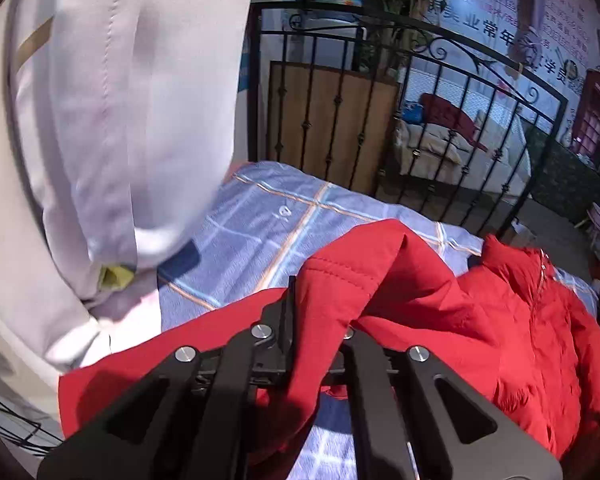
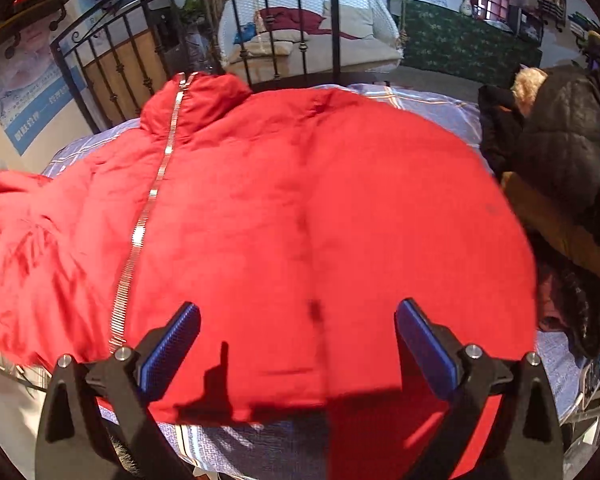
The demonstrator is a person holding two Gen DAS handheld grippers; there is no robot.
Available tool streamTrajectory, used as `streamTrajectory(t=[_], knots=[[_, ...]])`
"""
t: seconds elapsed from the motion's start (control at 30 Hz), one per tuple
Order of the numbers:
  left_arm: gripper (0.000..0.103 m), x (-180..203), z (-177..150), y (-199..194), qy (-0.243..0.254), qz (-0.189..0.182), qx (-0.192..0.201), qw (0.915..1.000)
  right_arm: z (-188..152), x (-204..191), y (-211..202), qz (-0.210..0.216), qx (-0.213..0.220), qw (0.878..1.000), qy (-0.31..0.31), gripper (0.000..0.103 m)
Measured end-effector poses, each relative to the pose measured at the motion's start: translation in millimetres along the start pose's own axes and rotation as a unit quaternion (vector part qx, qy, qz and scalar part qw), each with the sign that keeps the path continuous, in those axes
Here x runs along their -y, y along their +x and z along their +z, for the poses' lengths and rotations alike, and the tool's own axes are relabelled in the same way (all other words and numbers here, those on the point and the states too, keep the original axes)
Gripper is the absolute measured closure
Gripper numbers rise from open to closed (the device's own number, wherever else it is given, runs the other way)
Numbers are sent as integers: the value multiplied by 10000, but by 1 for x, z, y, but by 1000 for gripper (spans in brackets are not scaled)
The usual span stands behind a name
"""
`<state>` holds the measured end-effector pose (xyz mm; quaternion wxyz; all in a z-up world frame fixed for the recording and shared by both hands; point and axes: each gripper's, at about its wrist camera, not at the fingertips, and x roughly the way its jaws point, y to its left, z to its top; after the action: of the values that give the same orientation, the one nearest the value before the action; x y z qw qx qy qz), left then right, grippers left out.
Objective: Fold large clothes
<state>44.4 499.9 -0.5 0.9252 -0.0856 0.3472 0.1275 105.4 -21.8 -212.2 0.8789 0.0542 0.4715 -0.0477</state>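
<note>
Red jacket (image 2: 300, 220) lies zipper-up on bed (image 1: 260, 216). Your left gripper (image 1: 316, 320) fingers clamped on sleeve (image 1: 360, 272), lifted: sleeve-fold step. Right gripper (image 2: 298, 340) fingers apart over hem. Next: carry sleeve across jacket front, then release.

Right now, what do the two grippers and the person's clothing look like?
Both grippers are black angular linkages with silver pivot bolts. The right gripper has blue textured pads lining its jaws; the left gripper shows none. The person wears a pale lilac-white sleeve.
</note>
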Motion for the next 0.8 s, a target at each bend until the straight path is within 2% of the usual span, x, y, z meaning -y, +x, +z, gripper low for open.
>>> streamTrajectory(t=[0.07,0.1,0.17,0.23,0.27,0.3,0.33,0.37,0.43,0.47,0.53,0.6,0.7,0.77,0.8], knots=[[100,-9,27,29,-78,466,70,9989,-2,1,-1,-53,-27,10000,-47,6],[100,-12,32,50,-145,645,-107,9978,-3,1,-1,-150,-41,9998,-112,6],[100,-6,21,91,-83,753,-538,9957,-9,0,4,-451,-104,9986,-274,6],[97,13,-6,117,327,703,-991,9921,-17,1,8,-480,-182,9983,-277,6],[92,22,-19,121,583,852,-1050,9891,-21,1,7,-463,-190,9984,-248,6],[82,29,-34,123,805,962,-1088,9861,-24,1,5,-484,-143,9984,-235,6],[68,31,-48,122,829,932,-1169,9853,-27,1,1,-495,-84,9984,-257,6],[62,27,-59,121,700,772,-1254,9866,-29,-2,-5,-492,-19,9982,-349,6],[30,12,-79,102,98,139,-1224,9923,-31,-13,-21,-548,187,9959,-694,6],[25,6,-88,87,-165,-79,-1153,9932,-32,-22,-30,-632,275,9934,-919,6],[18,-5,-94,53,-667,-309,-867,9935,-40,-45,-49,-646,381,9860,-1489,6],[15,-6,-96,20,-881,-572,-665,9922,-56,-69,-59,-498,283,9799,-1913,6],[8,15,-98,-23,-771,-944,-374,9918,-95,-106,-44,-473,-254,9671,-2485,6],[8,41,-105,-37,-518,-1116,-364,9917,-121,-122,-24,-736,-463,9547,-2846,10],[8,54,-109,-41,-396,-1244,-367,9908,-131,-126,-12,-935,-584,9471,-3015,17]])
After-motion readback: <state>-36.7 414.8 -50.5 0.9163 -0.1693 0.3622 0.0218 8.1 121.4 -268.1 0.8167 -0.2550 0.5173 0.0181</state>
